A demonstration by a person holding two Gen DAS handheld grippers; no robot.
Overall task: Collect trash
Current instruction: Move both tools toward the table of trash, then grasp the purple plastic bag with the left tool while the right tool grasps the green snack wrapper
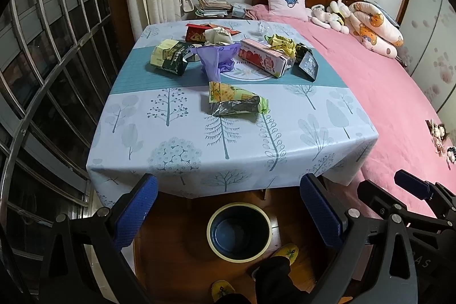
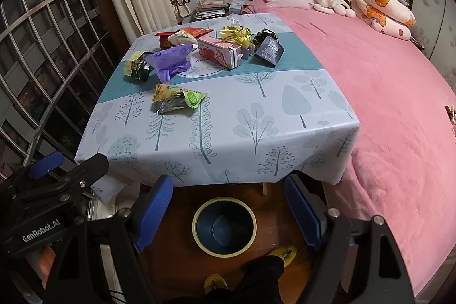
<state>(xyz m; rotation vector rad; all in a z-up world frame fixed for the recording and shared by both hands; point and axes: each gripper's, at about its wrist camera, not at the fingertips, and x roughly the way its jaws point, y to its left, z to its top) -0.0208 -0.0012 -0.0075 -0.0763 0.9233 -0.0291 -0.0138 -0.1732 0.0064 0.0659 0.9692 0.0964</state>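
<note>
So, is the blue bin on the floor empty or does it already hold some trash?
Empty, as far as visible. Both wrist views look down into the bin and show only its bare dark blue bottom; all the wrappers remain on the table.

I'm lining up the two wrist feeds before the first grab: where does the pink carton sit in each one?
Left wrist: pink carton lies right of centre on the teal stripe, just right of the purple bag.
Right wrist: pink carton lies near top centre, again right of the purple bag.
Shared landmark: the bin on the floor below the table's near edge.
</note>
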